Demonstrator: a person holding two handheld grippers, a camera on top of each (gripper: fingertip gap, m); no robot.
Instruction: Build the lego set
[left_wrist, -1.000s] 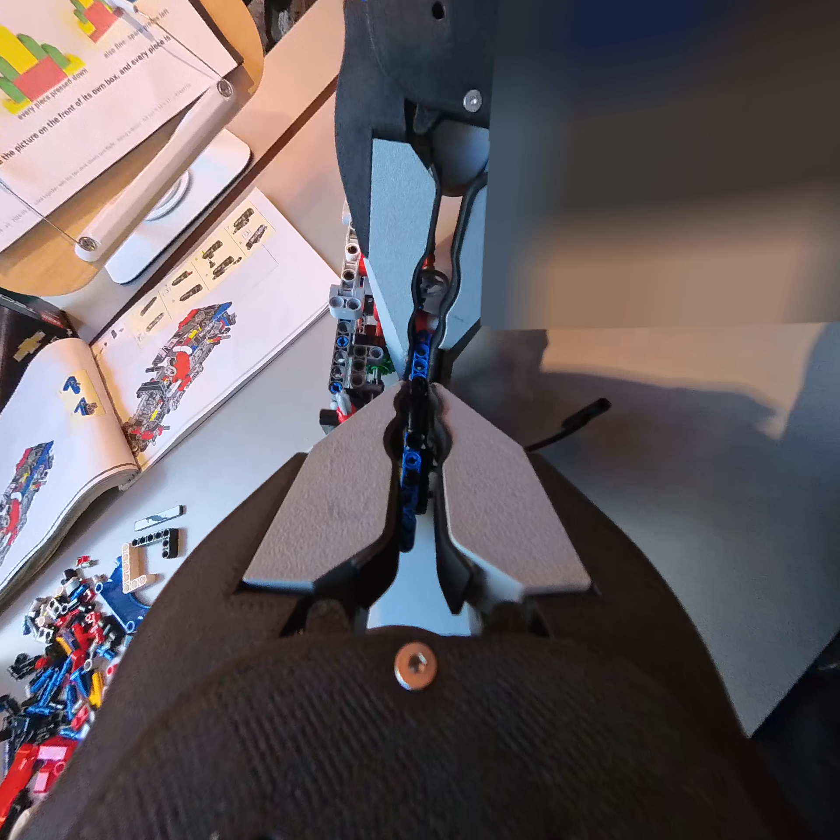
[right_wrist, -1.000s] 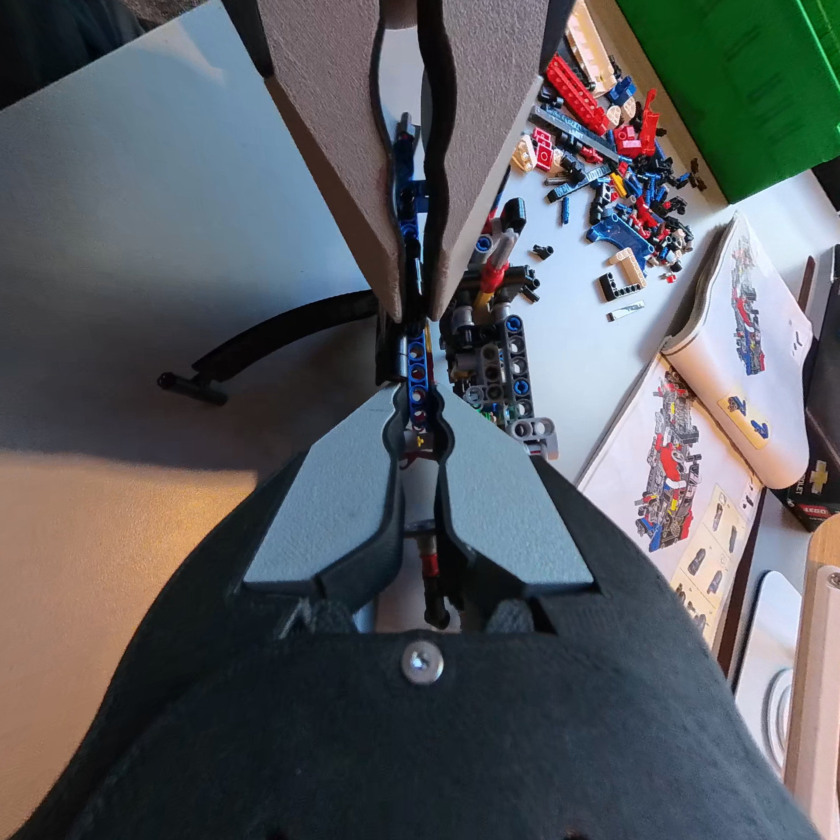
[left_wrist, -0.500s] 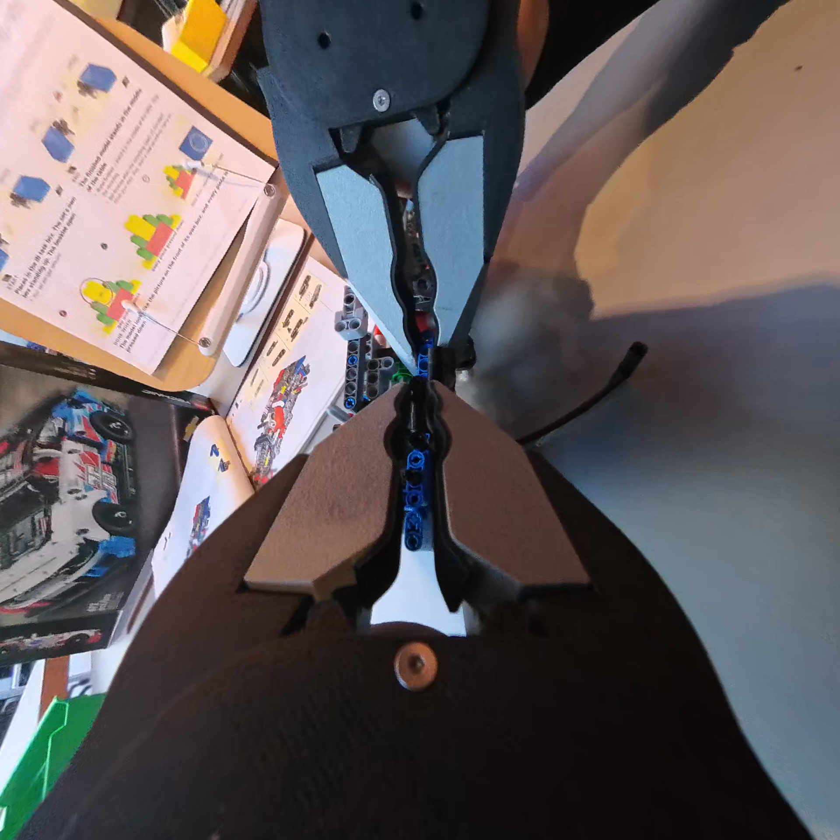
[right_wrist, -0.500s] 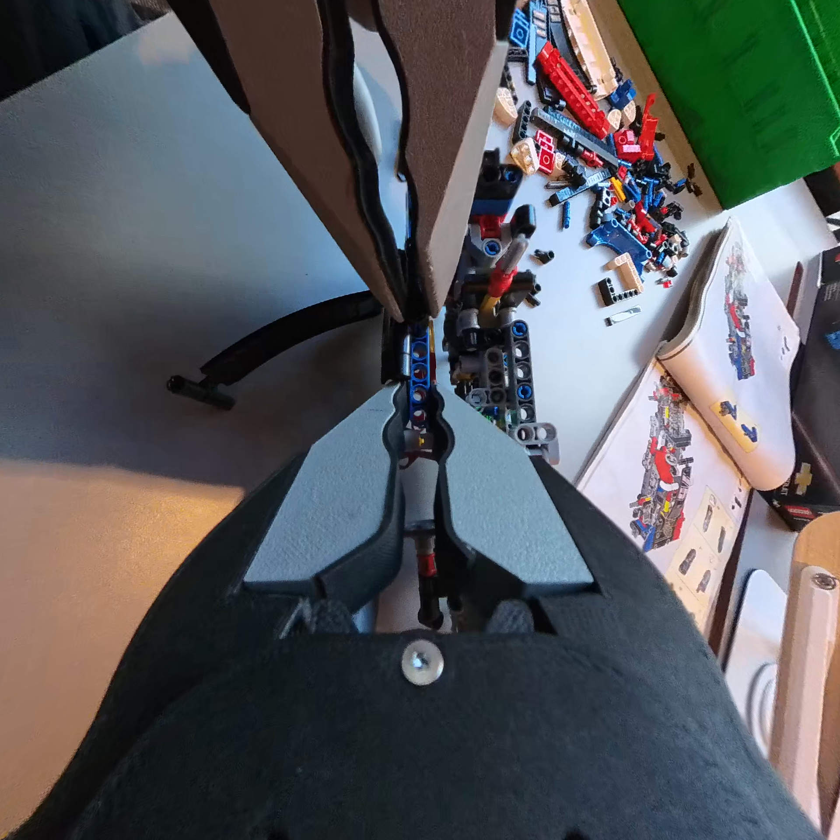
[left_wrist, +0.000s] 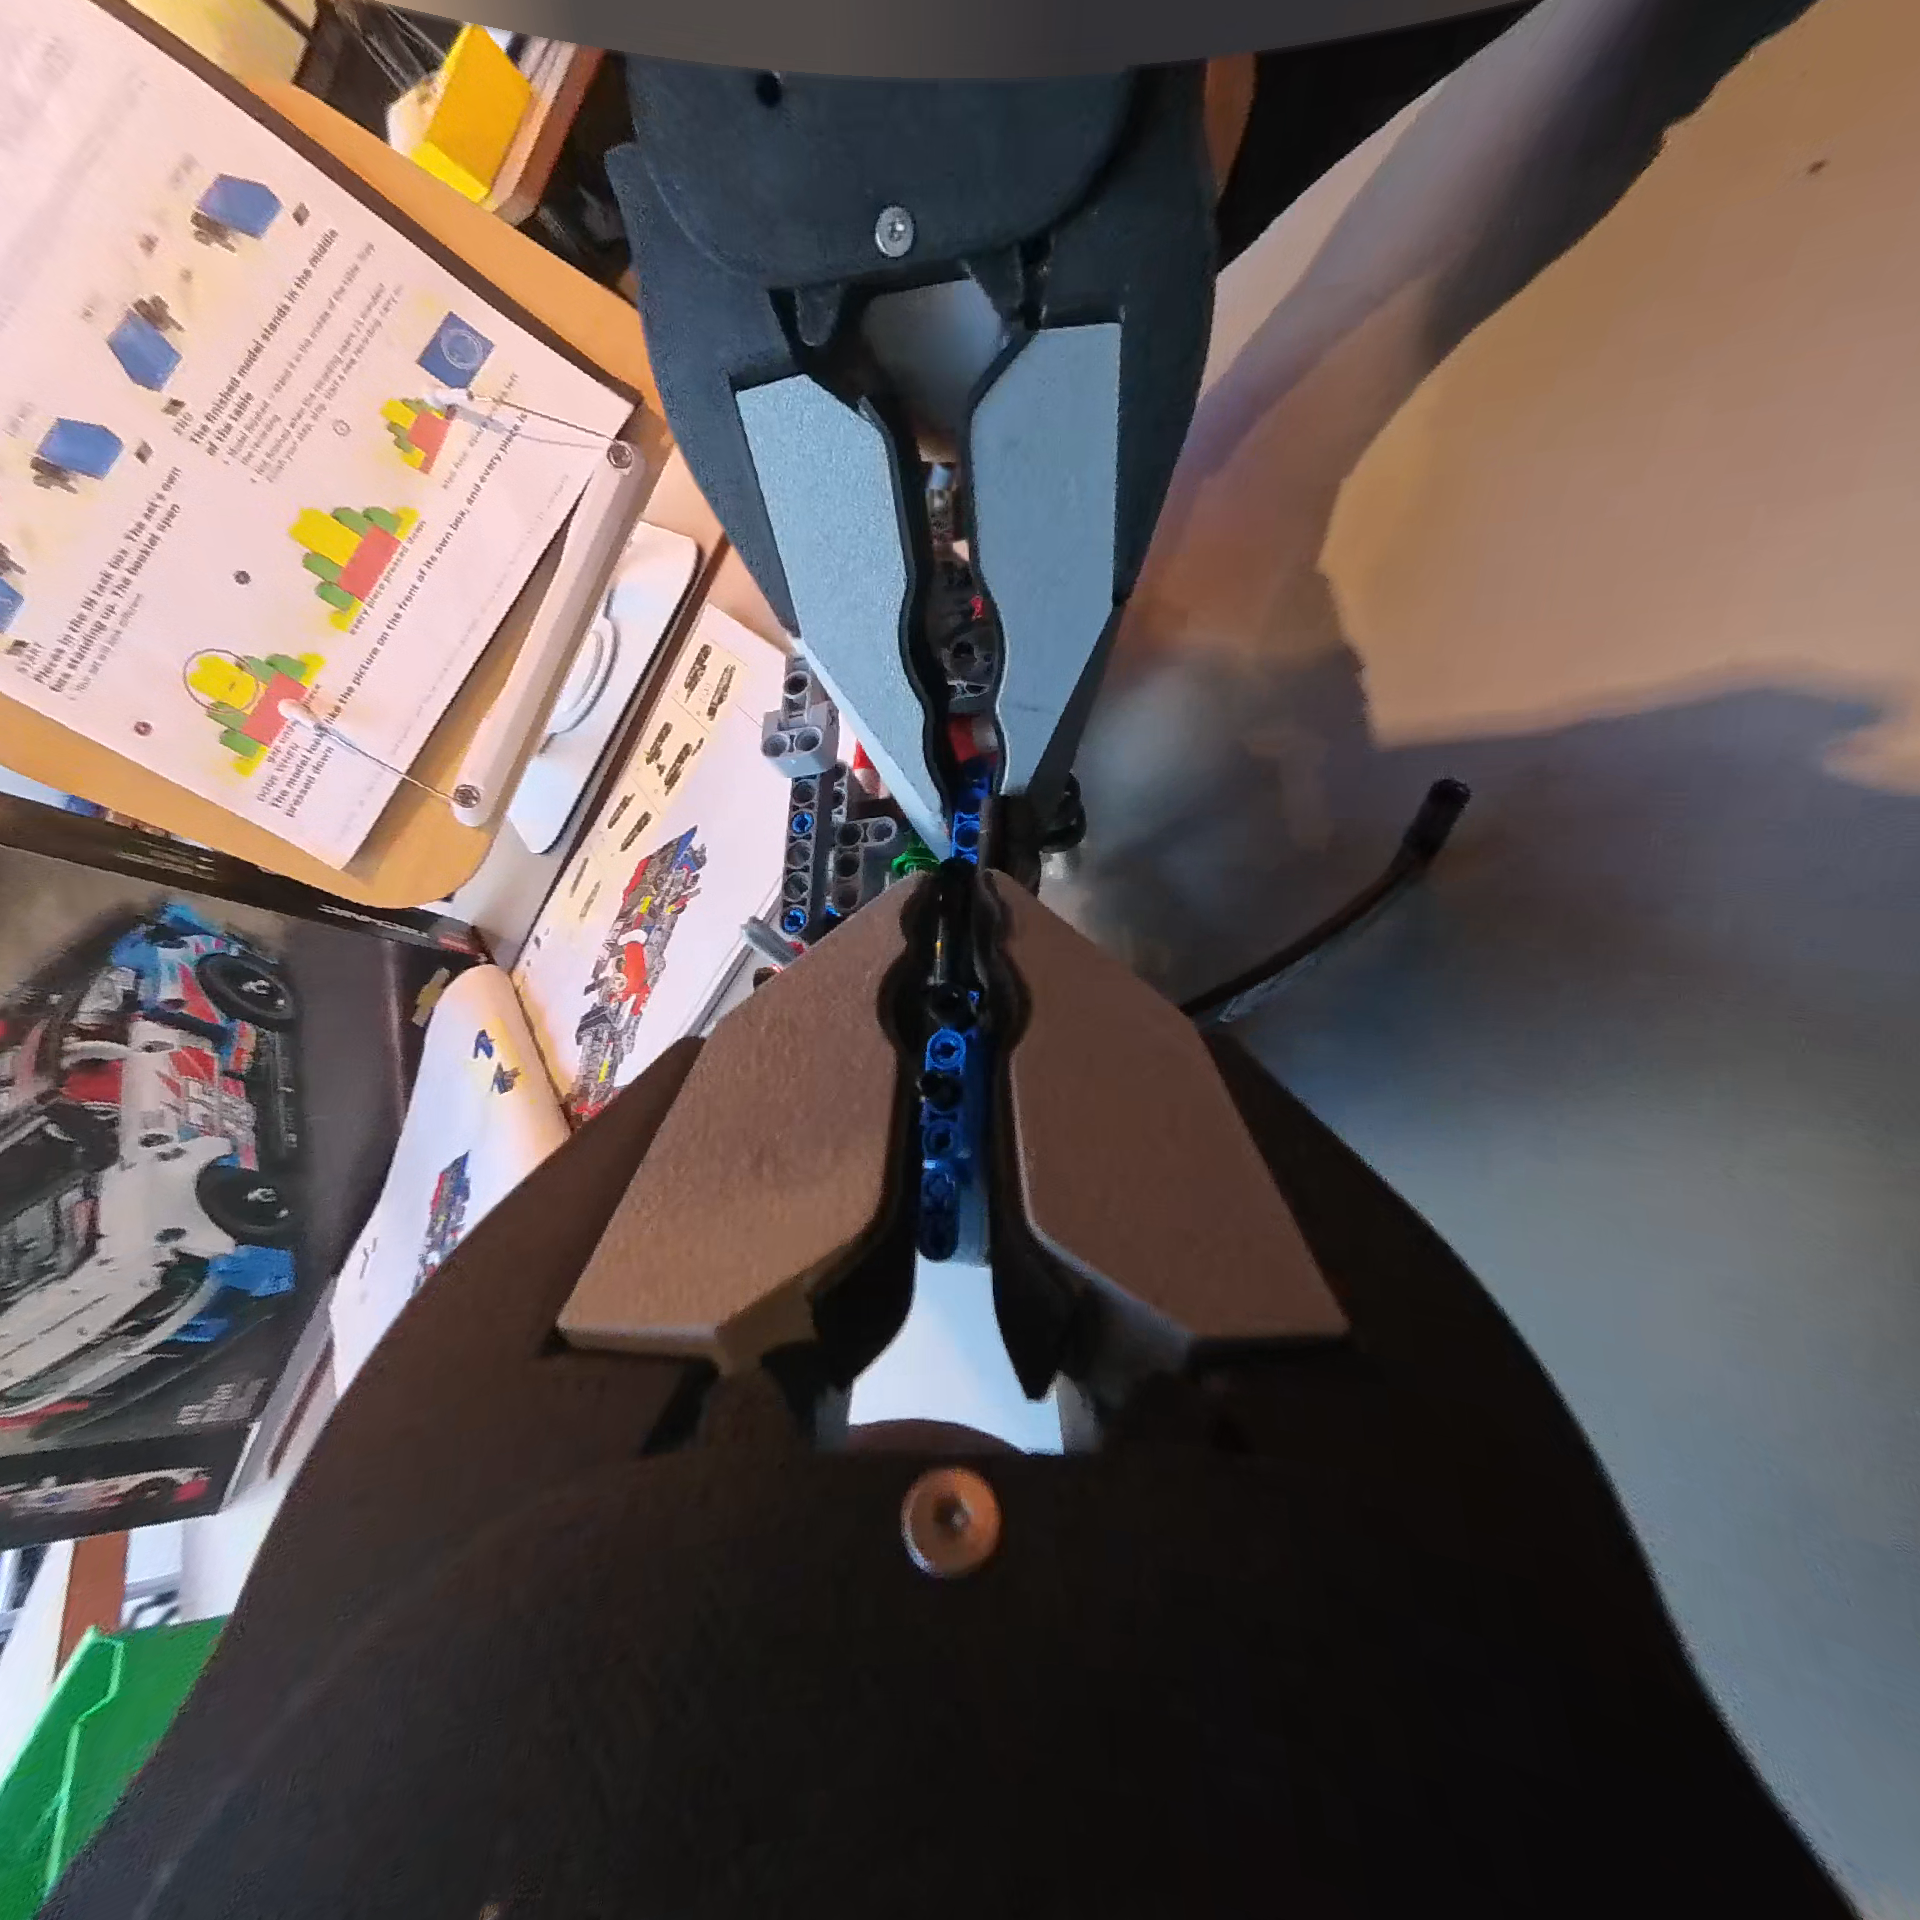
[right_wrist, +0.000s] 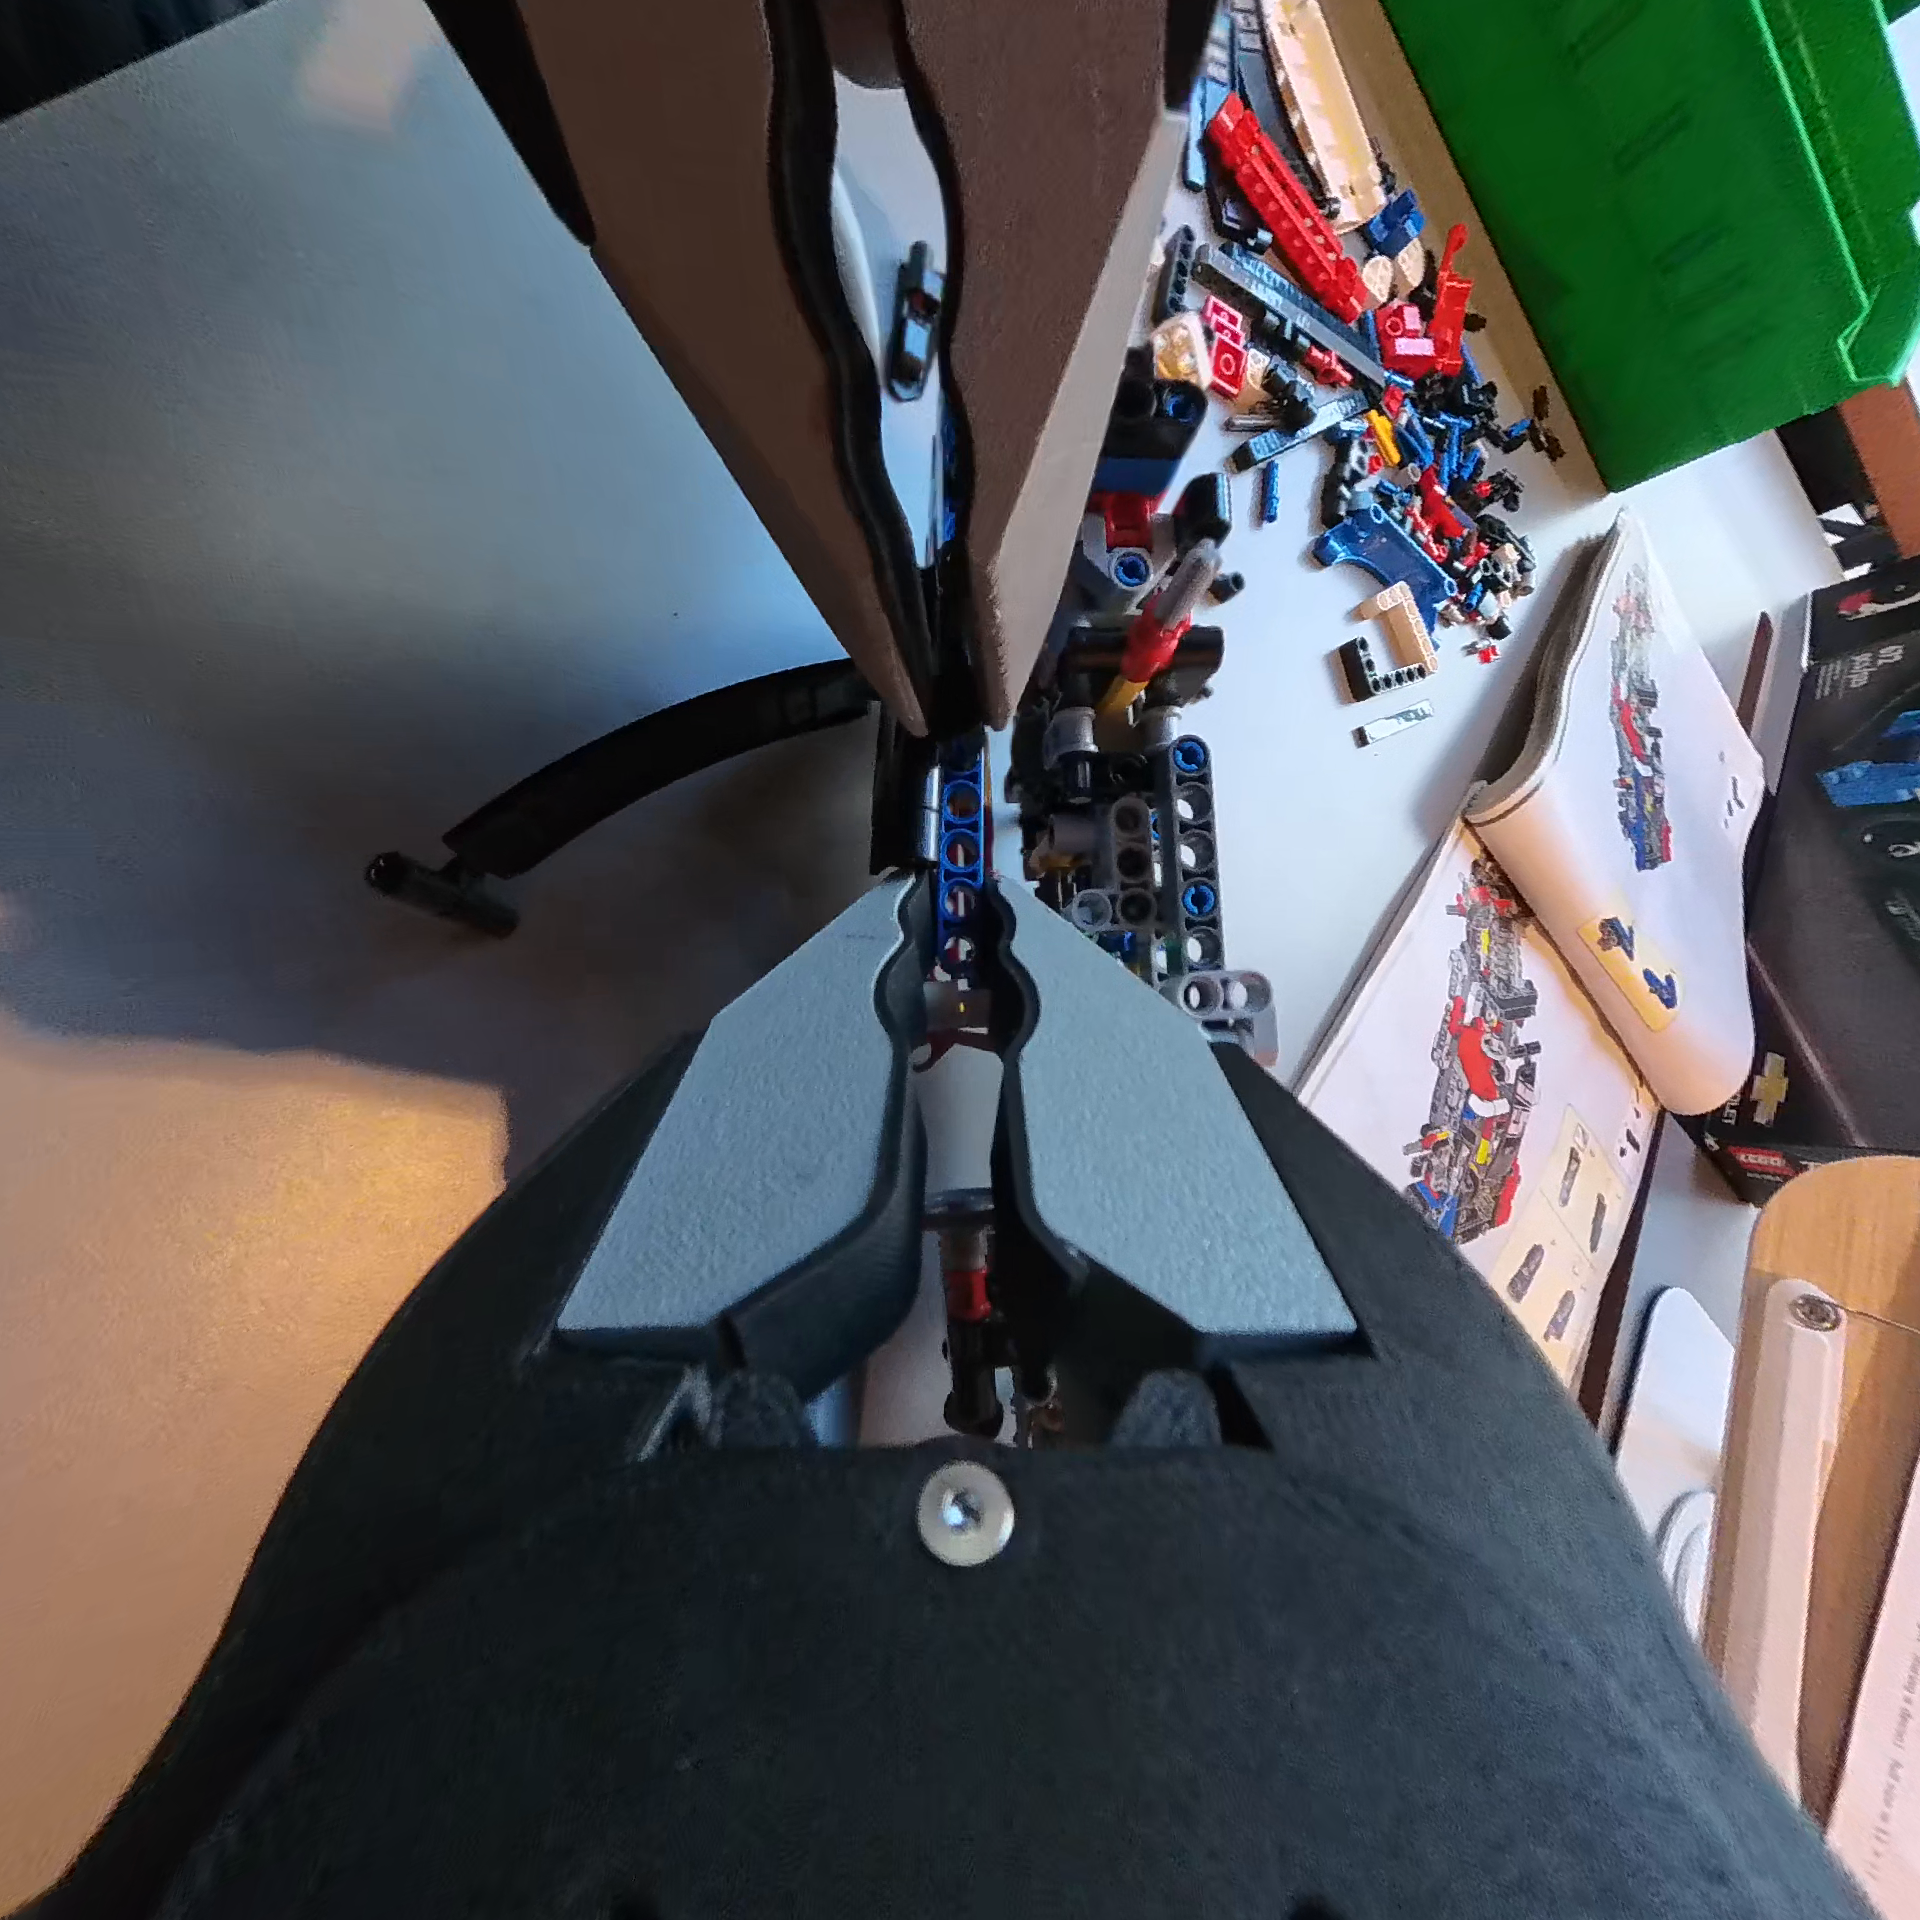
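Left claw (left_wrist: 954, 904) tilted further; both claws, right (right_wrist: 954, 894), apparently clamp blue beam (right_wrist: 961, 831).

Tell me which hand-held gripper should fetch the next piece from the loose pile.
Left, probably. Both the left hand-held gripper and the right hand-held gripper clamp the blue beam, but the loose pile lies beside the left one, so the right can keep hold.

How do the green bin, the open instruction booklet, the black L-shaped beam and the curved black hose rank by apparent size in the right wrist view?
1. Green bin, cut off by the frame.
2. Open instruction booklet; comparable to the bin, so their order is unsure.
3. Curved black hose.
4. Black L-shaped beam.
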